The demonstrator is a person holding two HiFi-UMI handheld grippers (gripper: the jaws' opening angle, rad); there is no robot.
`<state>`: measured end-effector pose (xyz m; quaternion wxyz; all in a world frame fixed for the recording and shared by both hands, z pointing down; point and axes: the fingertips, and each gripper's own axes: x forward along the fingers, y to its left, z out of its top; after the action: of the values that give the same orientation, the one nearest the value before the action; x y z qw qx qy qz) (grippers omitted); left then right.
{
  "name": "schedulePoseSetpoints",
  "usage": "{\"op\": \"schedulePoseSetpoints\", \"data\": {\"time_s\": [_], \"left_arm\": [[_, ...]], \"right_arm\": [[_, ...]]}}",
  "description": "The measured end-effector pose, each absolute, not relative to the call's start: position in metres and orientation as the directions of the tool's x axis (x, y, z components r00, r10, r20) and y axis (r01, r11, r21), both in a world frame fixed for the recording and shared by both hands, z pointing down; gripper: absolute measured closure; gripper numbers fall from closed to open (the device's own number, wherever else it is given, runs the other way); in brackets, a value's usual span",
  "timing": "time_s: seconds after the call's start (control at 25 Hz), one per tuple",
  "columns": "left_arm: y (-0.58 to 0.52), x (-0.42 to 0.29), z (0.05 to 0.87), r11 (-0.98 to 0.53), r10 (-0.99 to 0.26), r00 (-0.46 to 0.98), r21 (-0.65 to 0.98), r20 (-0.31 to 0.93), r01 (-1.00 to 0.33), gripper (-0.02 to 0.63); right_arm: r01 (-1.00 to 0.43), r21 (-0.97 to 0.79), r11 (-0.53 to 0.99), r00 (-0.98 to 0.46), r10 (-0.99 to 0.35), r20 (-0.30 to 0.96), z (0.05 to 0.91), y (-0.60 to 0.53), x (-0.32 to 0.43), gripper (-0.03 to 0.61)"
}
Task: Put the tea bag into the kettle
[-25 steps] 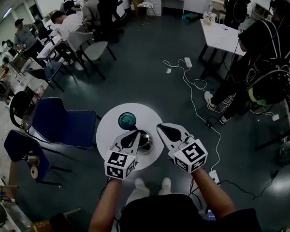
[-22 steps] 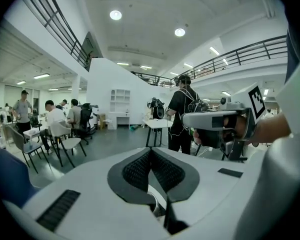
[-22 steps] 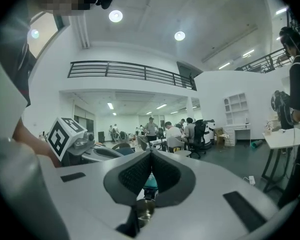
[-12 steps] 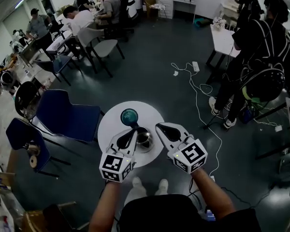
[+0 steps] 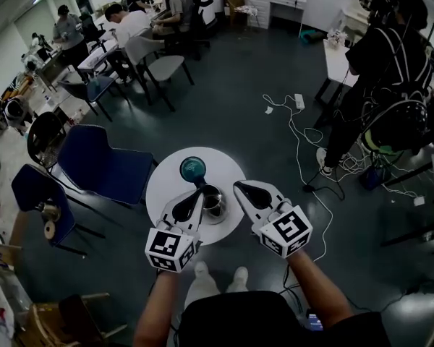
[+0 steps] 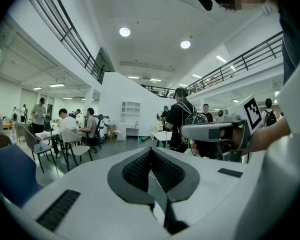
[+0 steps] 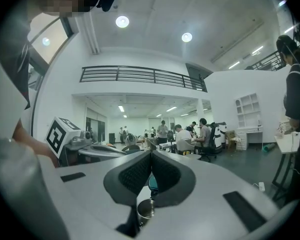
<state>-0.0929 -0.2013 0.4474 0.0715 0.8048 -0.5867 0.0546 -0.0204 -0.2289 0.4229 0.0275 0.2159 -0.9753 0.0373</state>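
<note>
Task looks unstarted: no tea bag shows in any view, so I can't tell you where it is. It's not on the bare part of the surface (image 5: 161, 188) and not in either gripper. Left gripper (image 5: 194, 200): fingers (image 6: 140, 170) pressed together, nothing between them. Right gripper (image 5: 240, 191): same, fingers (image 7: 164, 173) closed on nothing. Both hover over the lower edge of the small round surface with the metal kettle (image 5: 216, 205) between them, mouth open. A teal round item (image 5: 192, 169), lid or cup, can't tell, sits just above the kettle in frame. Left to do, by my read: find the bag, pinch it, drop it in the kettle. Room is tight on the surface, with the rim near on every side. A blue chair (image 5: 101, 168) stands close at frame left, a floor cable (image 5: 301, 147) runs at right, and the floor above is open.
</note>
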Motion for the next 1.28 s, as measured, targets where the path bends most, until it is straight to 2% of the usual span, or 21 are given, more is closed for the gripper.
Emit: {"op": "schedulePoseSetpoints", "data": {"time_s": [0.76,1.28], "left_arm": [[-0.189,-0.076,0.441,-0.239,-0.96,0.242,0.038,0.142,-0.97,0.598],[-0.177,-0.084,0.417,-0.247,-0.962,0.249,0.029,0.113,-0.969,0.598]], "right_arm": [[-0.38,-0.066,0.922,-0.924,-0.377,0.061,0.428,-0.22,0.0,0.56],[-0.381,-0.066,0.922,-0.925,-0.379,0.039,0.41,-0.209,-0.01,0.56]]}}
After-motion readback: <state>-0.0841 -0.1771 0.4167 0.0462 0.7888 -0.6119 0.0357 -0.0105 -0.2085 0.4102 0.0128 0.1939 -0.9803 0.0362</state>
